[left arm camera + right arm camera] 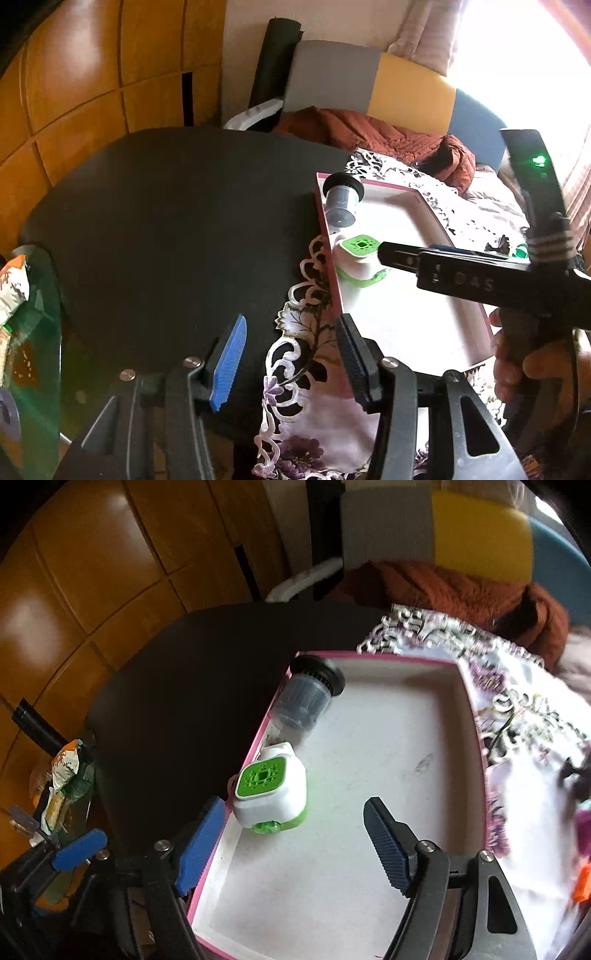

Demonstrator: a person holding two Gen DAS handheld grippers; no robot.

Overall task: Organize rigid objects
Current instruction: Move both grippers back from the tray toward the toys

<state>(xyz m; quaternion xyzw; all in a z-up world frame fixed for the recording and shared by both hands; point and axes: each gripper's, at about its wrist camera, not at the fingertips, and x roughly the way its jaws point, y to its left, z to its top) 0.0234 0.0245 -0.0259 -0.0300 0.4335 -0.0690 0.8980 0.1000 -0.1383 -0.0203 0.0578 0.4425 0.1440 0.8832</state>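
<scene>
Left wrist view: the left gripper [291, 363] hovers open and empty beside the pink-rimmed tray [328, 254]; right wrist view: the right gripper [291, 845], jaws apart, stands clear of the green-and-white cube [271, 794] resting in the tray by the black-capped cylinder [306, 696], so withdrawal should be straight to avoid nudging it.

We are counting one pink-rimmed tray [474, 716], one green-and-white device [271, 794] and one grey cylinder with a black cap [304, 698] inside it, one floral cloth [295, 354], and two grippers.
</scene>
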